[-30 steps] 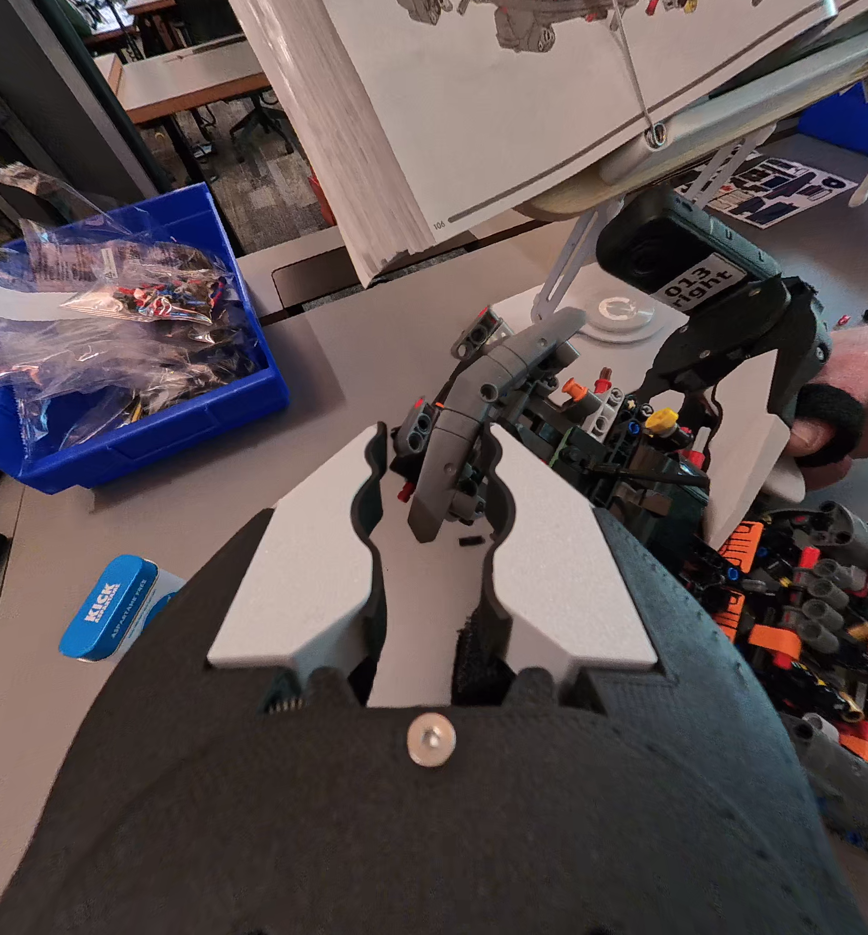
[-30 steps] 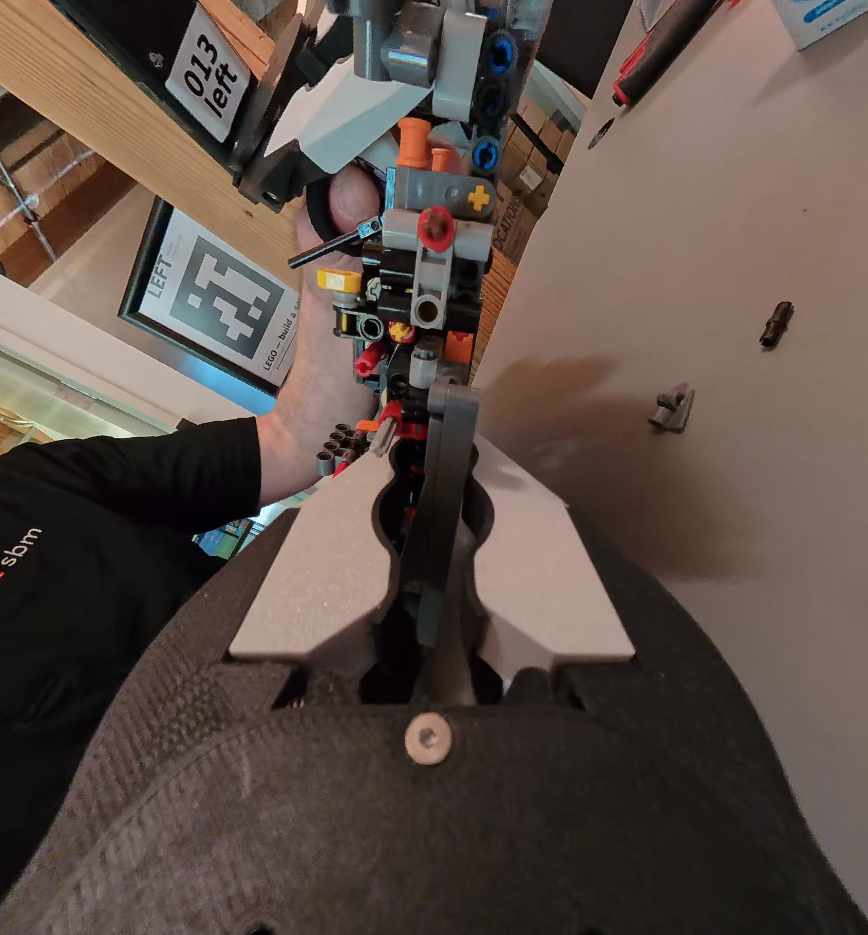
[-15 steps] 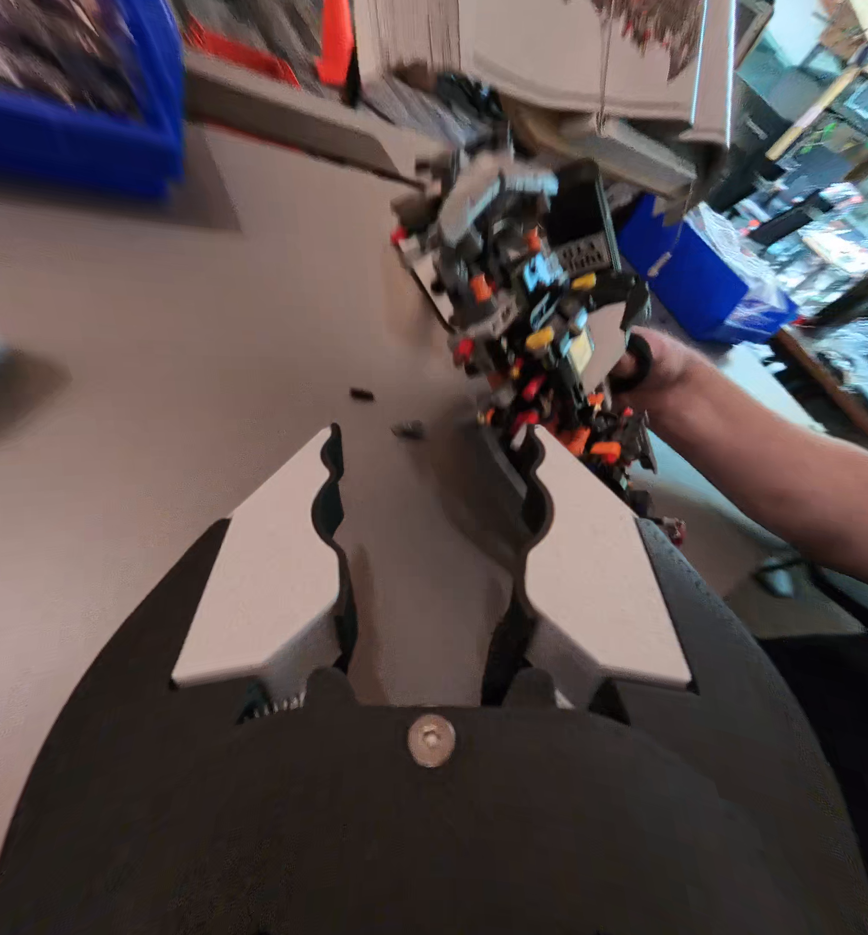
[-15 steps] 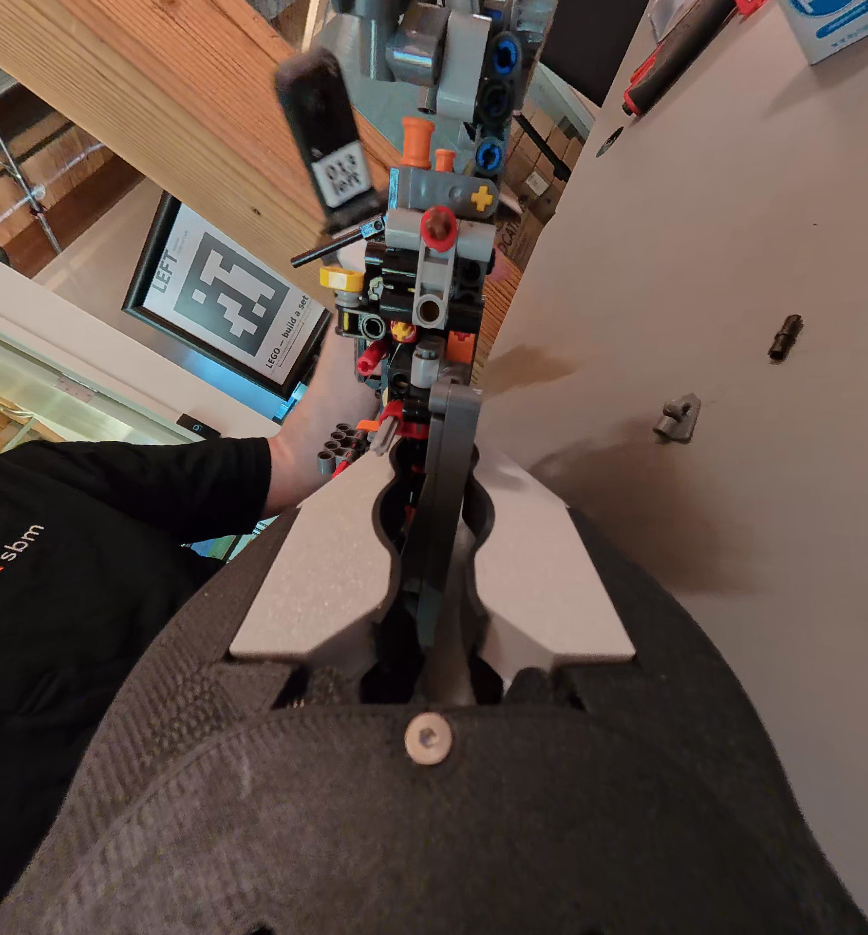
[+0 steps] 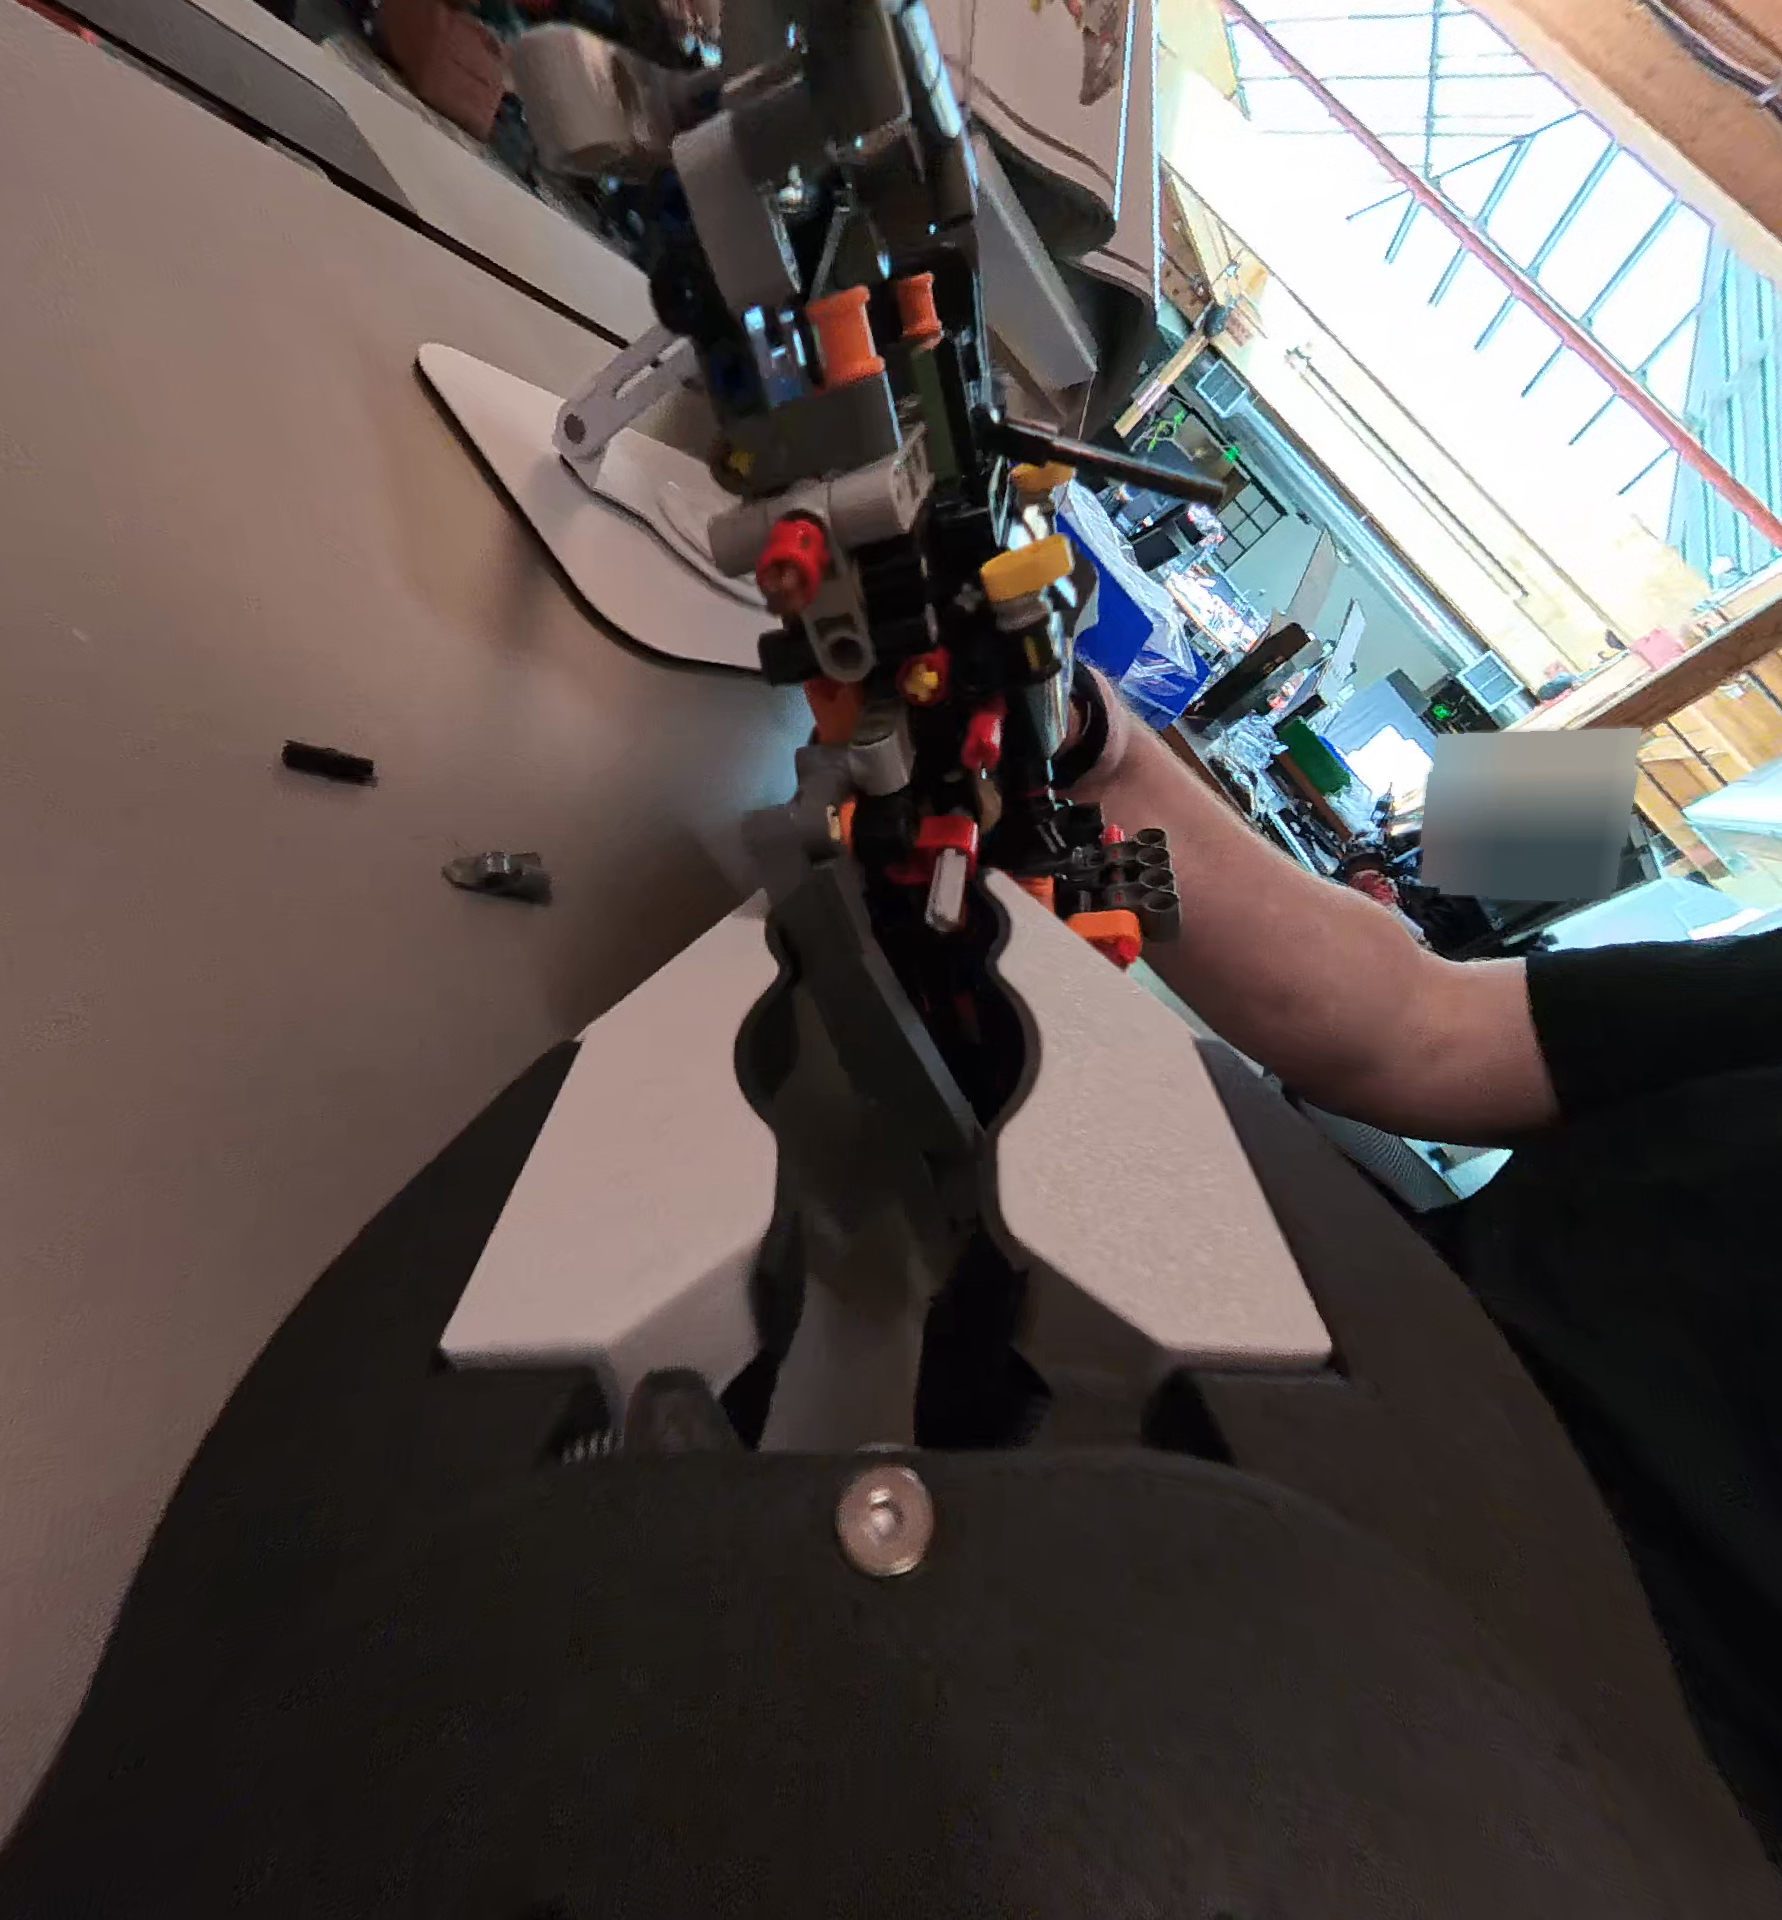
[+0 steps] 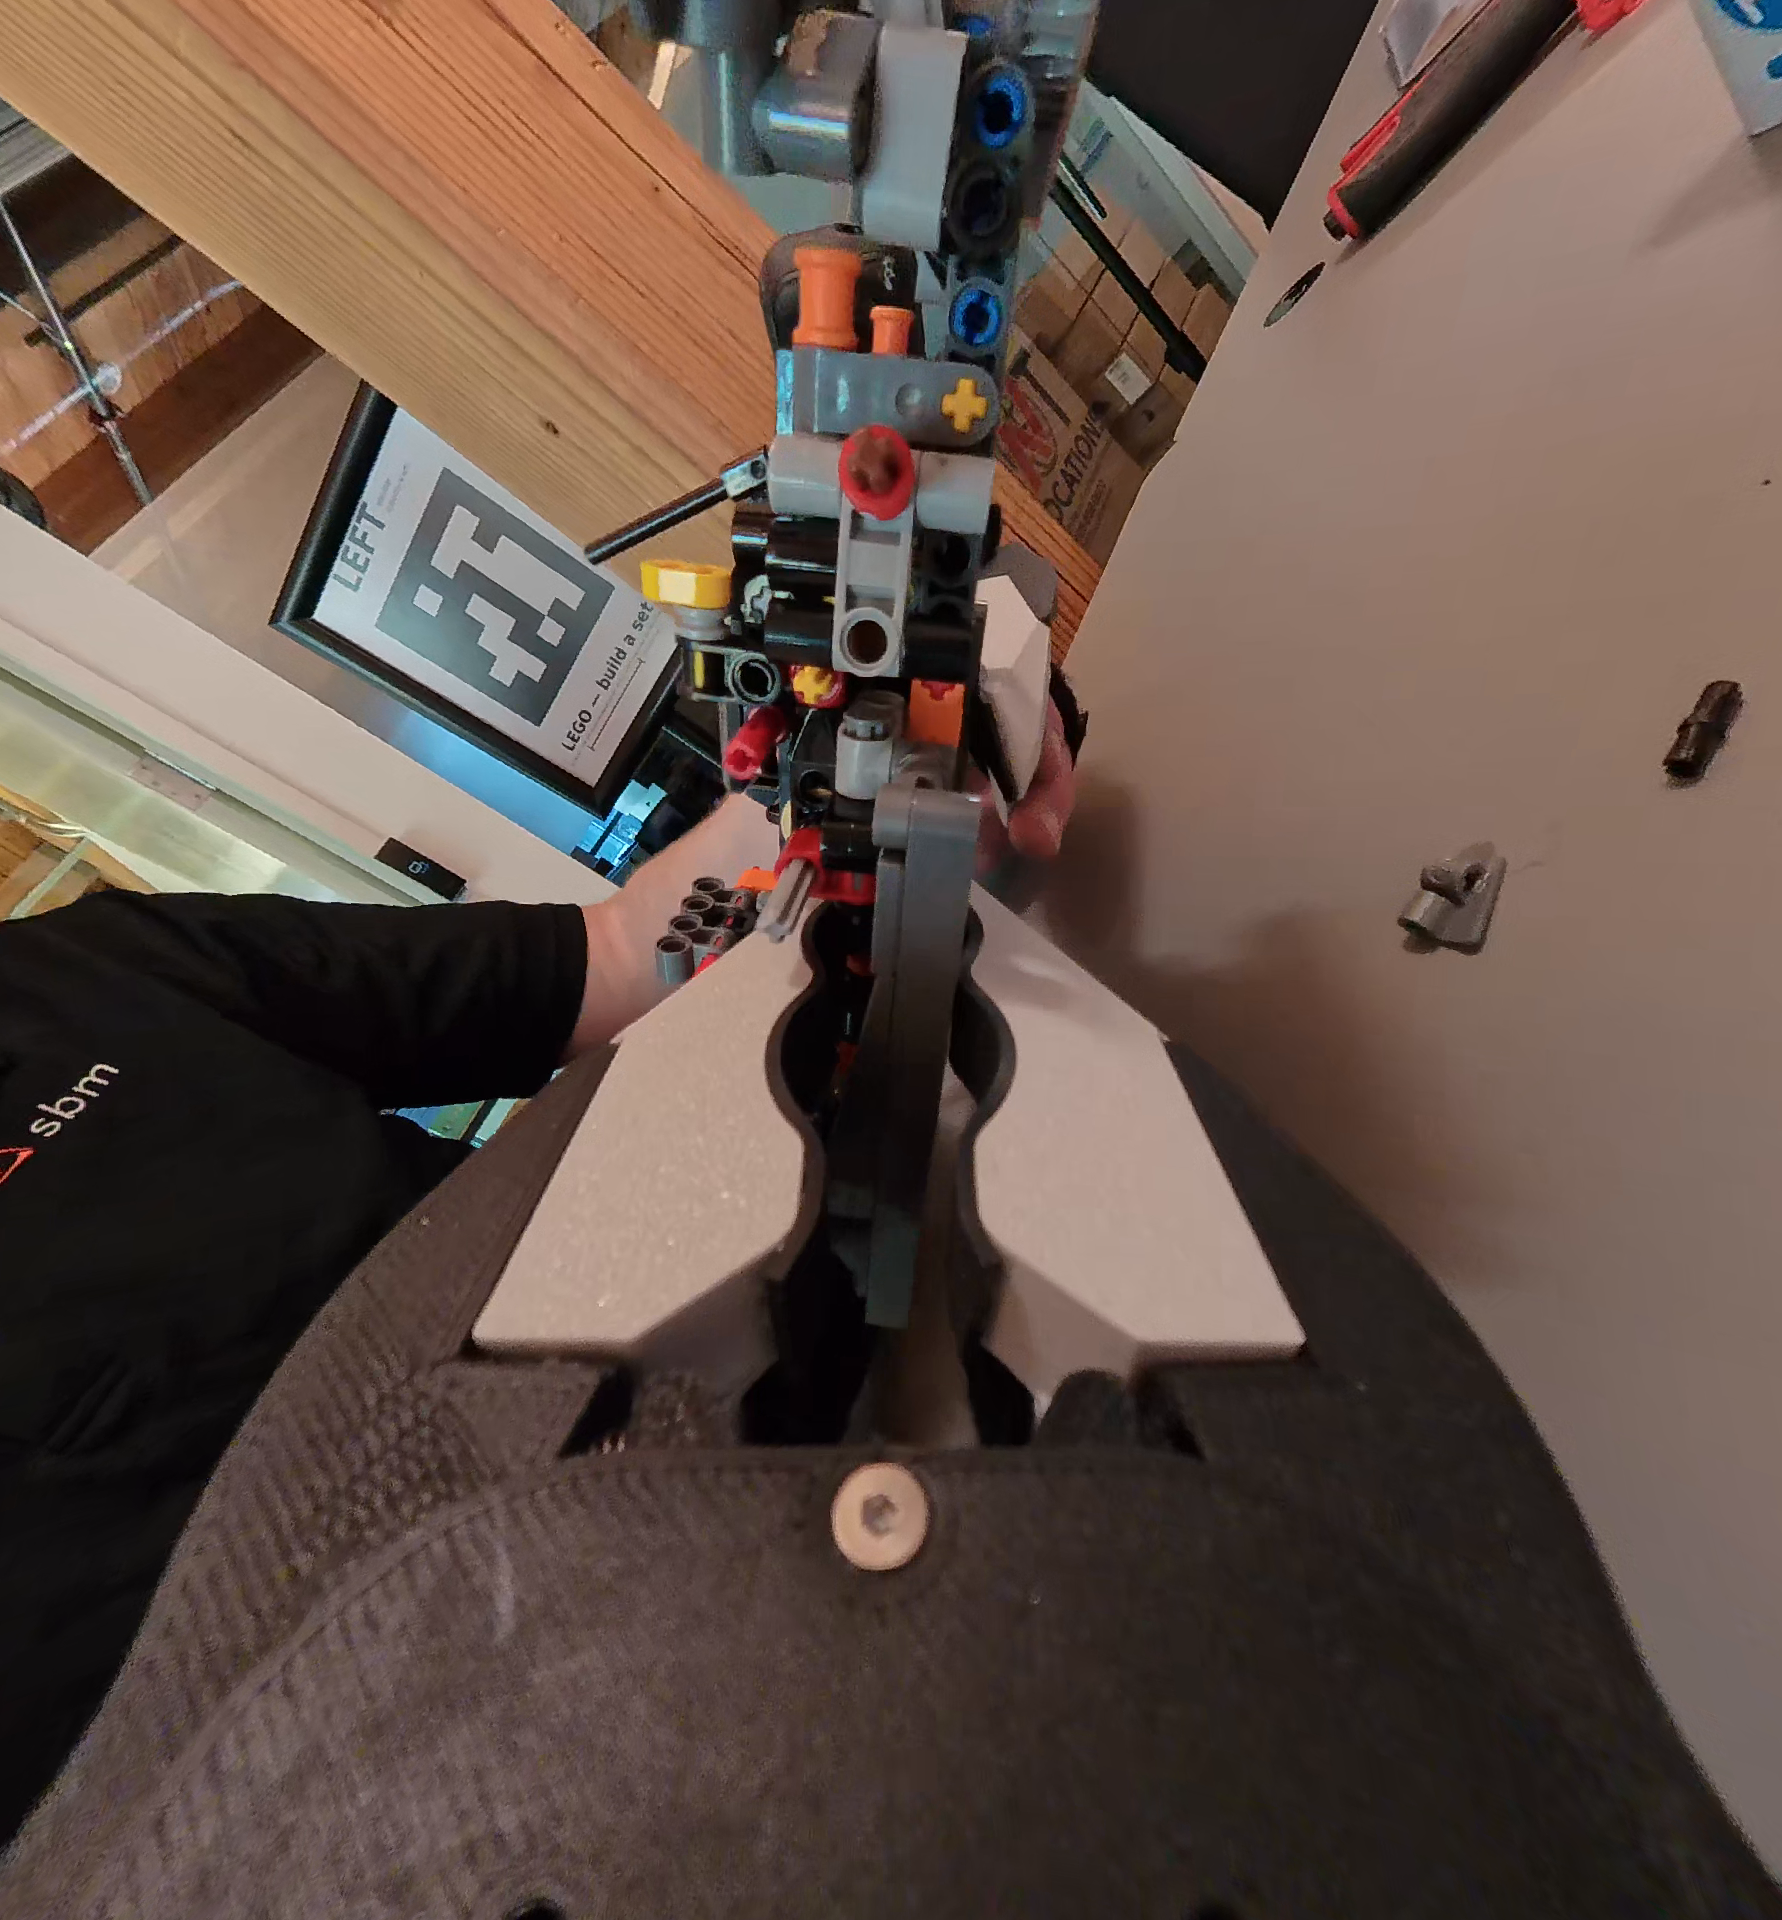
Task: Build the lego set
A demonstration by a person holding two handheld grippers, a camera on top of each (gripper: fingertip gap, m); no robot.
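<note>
The lego model (image 6: 871, 582) is tall and thin, built from many small parts. It stands up out of the right tool (image 6: 887, 956), held off the surface (image 6: 1489, 1143). At the bottom is a flat dark grey panel (image 6: 913, 987). The right tool pinches this panel between its two pale fingers (image 6: 679, 1164), which press on it from both sides.

Above the panel the model is mostly black and light grey. Little red pegs (image 6: 874, 462) stick out, and there are orange pins (image 6: 827, 291) higher up. A yellow cross piece (image 6: 965, 403) sits on a grey beam. A yellow knob (image 6: 687, 582) pokes out to the left of the tool. Two blue round holes (image 6: 991, 104) show near the top. A thin black rod (image 6: 658, 520) points out to the left side.

In the left wrist view, the left tool (image 5: 887, 935) is at the same model (image 5: 897, 644). The dark grey panel (image 5: 856, 1039) sits between its fingers (image 5: 1126, 1122). The fingers are close on it, but I cannot tell if they squeeze it tight. A bare arm (image 5: 1313, 997) reaches in from the right of this tool.

Two loose bits lie on the surface, apart from the model. One is a small black peg (image 6: 1702, 727). The other is a small grey piece (image 6: 1448, 899). Both are to the right of the right tool.
</note>
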